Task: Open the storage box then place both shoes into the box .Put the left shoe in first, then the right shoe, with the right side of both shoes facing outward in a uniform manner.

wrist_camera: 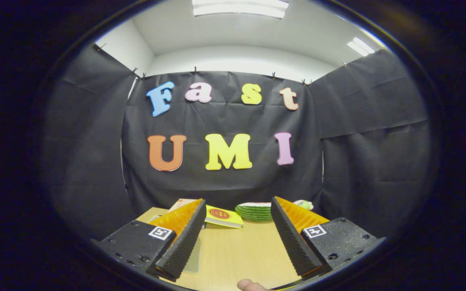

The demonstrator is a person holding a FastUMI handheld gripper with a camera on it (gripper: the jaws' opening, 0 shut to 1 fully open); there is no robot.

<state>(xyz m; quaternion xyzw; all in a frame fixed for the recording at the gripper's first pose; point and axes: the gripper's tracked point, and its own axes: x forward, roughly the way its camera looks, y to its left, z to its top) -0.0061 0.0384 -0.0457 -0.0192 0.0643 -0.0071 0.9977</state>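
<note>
The gripper (237, 238) is spread wide, its two fingers (182, 242) angled apart like an open V with nothing held between them. Each finger is a wedge-shaped slab whose inner face carries a ridged, saw-toothed pad, and each sits on a blocky, grainy-textured mount bearing a small square printed marker (160, 233). Between the fingers lies bare table (237, 250), a smooth, pale wood-grain surface. Neither the storage box nor the shoes can be made out here; what lies ahead is other clutter. Just beyond the fingertips, at the table's far edge, a thin, flat booklet (223, 216) with a yellow cover and a round red emblem lies slightly skewed, partly hidden behind the left finger. Beside it, toward the right finger, rests a low, round stack of green scalloped plates (253, 212) with a pale top, their rims layered in ripples. A small rounded pale-green and pink object (303, 204) peeks out behind the right fingertip; what it is cannot be told. At the near edge of the table, below the gap between the fingers, a rounded fingertip (251, 286) of a person shows. Behind everything hangs the booth wall (225, 186), a matte black cloth with soft creases, clipped along its top, and above it a white ceiling with long rectangular light panels (239, 8).
</note>
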